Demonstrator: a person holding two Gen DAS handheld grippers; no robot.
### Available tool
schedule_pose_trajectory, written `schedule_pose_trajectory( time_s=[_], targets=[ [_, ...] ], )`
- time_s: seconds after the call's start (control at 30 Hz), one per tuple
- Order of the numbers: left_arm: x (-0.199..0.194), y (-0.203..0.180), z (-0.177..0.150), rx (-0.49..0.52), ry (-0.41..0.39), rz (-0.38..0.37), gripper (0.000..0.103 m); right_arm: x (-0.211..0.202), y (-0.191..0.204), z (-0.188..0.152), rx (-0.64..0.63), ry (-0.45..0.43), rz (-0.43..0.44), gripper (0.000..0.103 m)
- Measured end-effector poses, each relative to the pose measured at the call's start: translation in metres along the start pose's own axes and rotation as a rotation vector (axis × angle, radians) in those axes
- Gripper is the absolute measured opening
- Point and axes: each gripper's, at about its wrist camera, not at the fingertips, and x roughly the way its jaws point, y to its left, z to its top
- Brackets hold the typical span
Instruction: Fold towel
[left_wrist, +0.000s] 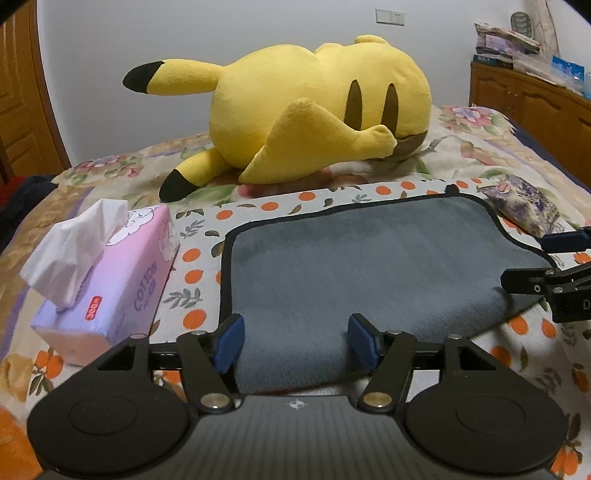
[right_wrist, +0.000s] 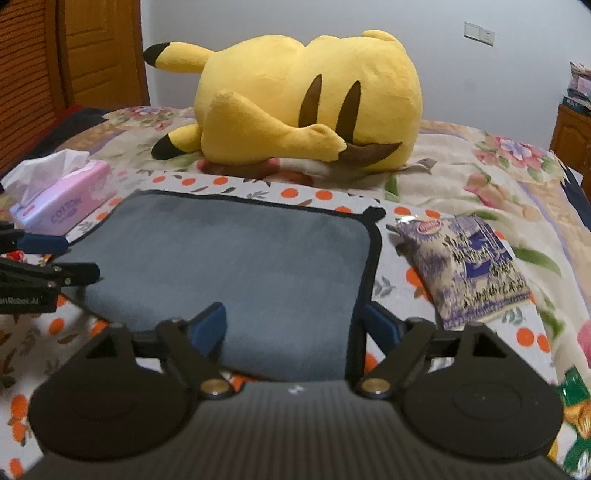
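A grey towel (left_wrist: 369, 258) with a black hem lies on the bed, folded over with a rounded fold along its near edge; it also shows in the right wrist view (right_wrist: 229, 254). My left gripper (left_wrist: 295, 341) is open, its blue pads (left_wrist: 231, 341) straddling the near left part of the fold. My right gripper (right_wrist: 295, 328) is open, its pads (right_wrist: 210, 326) straddling the near right corner and hem. Each gripper shows at the edge of the other's view.
A yellow plush toy (left_wrist: 314, 110) lies behind the towel. A pink tissue box (left_wrist: 107, 288) stands to the left. A purple snack packet (right_wrist: 465, 266) lies to the right. A wooden cabinet (left_wrist: 535, 107) stands at the far right, a wooden door (right_wrist: 92, 51) at the far left.
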Motion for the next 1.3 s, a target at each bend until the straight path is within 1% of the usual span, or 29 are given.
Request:
schedule_pose_trajectory(
  time_s=[0.03, 0.1, 0.2, 0.27, 0.37, 0.43, 0.57, 0.63, 0.73, 0.83, 0.93, 1.0, 1.07, 1.3],
  targets=[
    [-0.004, -0.001, -0.001, 0.004, -0.001, -0.001, 0.069, -0.004, 0.000, -0.002, 0.007, 0.000, 0.001, 0.088],
    [-0.011, -0.003, -0.001, 0.011, -0.003, 0.001, 0.073, -0.012, 0.001, -0.005, 0.011, -0.003, 0.000, 0.089],
    [-0.022, -0.005, -0.003, 0.010, -0.008, -0.002, 0.080, -0.024, 0.001, -0.007, 0.011, -0.004, 0.005, 0.090],
    [-0.030, -0.006, -0.005, 0.008, -0.015, -0.001, 0.086, -0.032, 0.000, -0.009, 0.016, -0.008, 0.003, 0.091],
    [-0.041, -0.010, -0.008, 0.014, -0.019, -0.004, 0.087, -0.045, -0.002, -0.010, 0.026, -0.018, -0.001, 0.093],
    [-0.048, -0.012, -0.010, 0.019, -0.019, -0.003, 0.087, -0.054, -0.003, -0.011, 0.032, -0.027, -0.001, 0.098],
    [-0.063, -0.016, -0.016, 0.020, -0.021, -0.011, 0.089, -0.070, -0.002, -0.012, 0.029, -0.042, -0.011, 0.100],
    [-0.070, -0.018, -0.019, 0.016, -0.020, -0.014, 0.089, -0.078, -0.001, -0.015, 0.026, -0.048, -0.018, 0.103],
    [-0.081, -0.021, -0.023, 0.014, -0.013, -0.026, 0.089, -0.091, 0.000, -0.019, 0.027, -0.058, -0.016, 0.103],
    [-0.094, -0.027, -0.025, 0.032, -0.015, -0.012, 0.089, -0.103, 0.004, -0.022, 0.025, -0.057, -0.022, 0.103],
    [-0.107, -0.032, -0.027, 0.041, -0.018, -0.017, 0.089, -0.115, 0.006, -0.026, 0.022, -0.065, -0.023, 0.103],
    [-0.116, -0.033, -0.028, 0.034, -0.021, -0.027, 0.090, -0.123, 0.007, -0.028, 0.027, -0.071, -0.022, 0.103],
    [-0.125, -0.035, -0.029, 0.025, -0.028, -0.030, 0.094, -0.131, 0.008, -0.030, 0.034, -0.074, -0.024, 0.103],
    [-0.158, -0.043, -0.032, 0.018, -0.043, -0.028, 0.096, -0.159, 0.012, -0.035, 0.045, -0.090, -0.026, 0.103]
  ],
)
